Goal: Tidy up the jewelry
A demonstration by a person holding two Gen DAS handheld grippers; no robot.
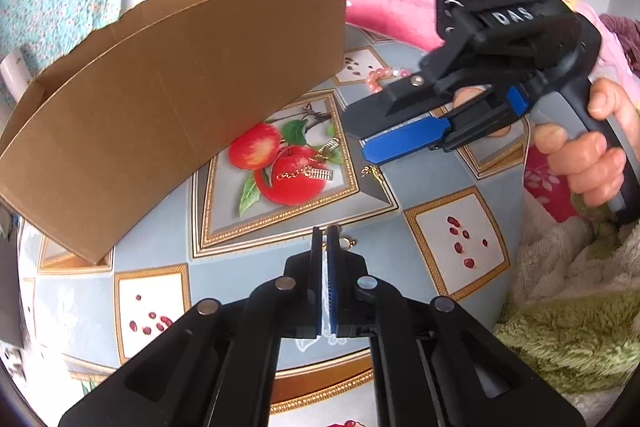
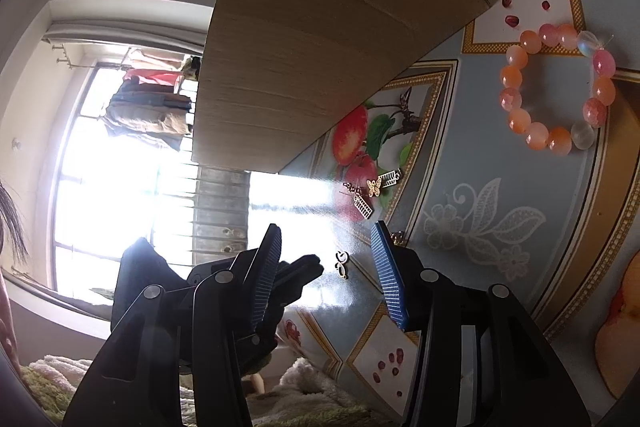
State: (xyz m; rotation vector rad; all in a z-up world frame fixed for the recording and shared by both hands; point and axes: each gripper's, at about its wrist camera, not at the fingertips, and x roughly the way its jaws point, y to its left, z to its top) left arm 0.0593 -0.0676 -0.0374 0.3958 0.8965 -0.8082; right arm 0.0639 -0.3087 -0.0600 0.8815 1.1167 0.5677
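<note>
The left tongs [image 1: 327, 239] were clenched, pads pressed together, low over the surface [image 1: 400, 187], with a small gold ring piece [image 1: 349, 242] just beside their tips. The right tongs [image 2: 326, 259] stood released above a small gold earring [image 2: 341, 264]. Gold bar-shaped earrings [image 1: 316, 173] lay on the printed apple, near the cardboard box [image 1: 168, 99], their long axes crossing. A pink bead bracelet [image 2: 556, 91] lay well apart.

Cardboard box [image 1: 168, 99] at tabletop [image 1: 400, 187] far-left edge, earrings [image 1: 316, 167] just beside it mid-table, bead bracelet [image 2: 556, 87] nr far edge.
</note>
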